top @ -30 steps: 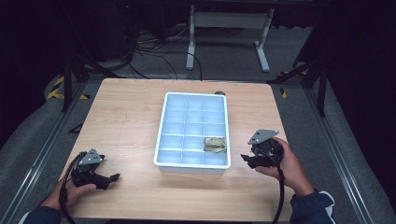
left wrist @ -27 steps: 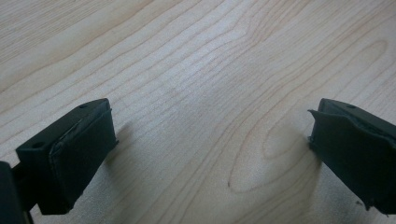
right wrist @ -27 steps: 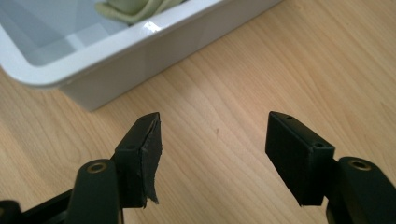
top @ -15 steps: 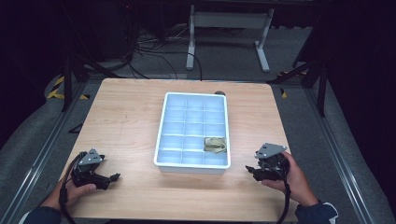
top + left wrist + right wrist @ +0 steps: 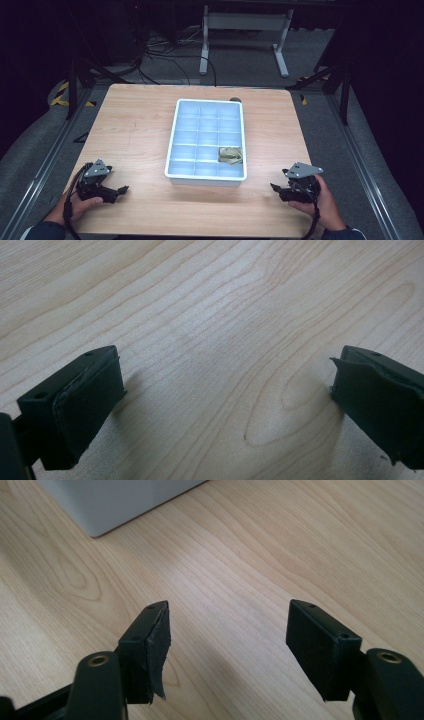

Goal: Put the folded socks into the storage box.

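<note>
A white compartment tray (image 5: 174, 145) sits mid-table, with a small olive-tan bundle (image 5: 230, 155) in a near-right compartment. My left gripper (image 5: 121, 190) rests low at the table's near left corner, held by a hand, open; in the left gripper view its jaws (image 5: 225, 400) stand wide apart over bare wood. My right gripper (image 5: 274, 187) is near the front right, a little off the tray's near right corner, open with nothing between its fingers (image 5: 227, 640). The tray's corner (image 5: 115, 500) shows at the upper left of the right gripper view.
A small dark object (image 5: 235, 99) lies just behind the tray's far edge. The wooden table (image 5: 130, 125) ends close to both hands at the front. Beyond it, a metal stand (image 5: 245, 30) and cables (image 5: 155, 55) lie on the grey floor.
My right gripper has moved from beside the tray's right side toward the near edge and lower to the table. The left gripper has stayed where it was.
</note>
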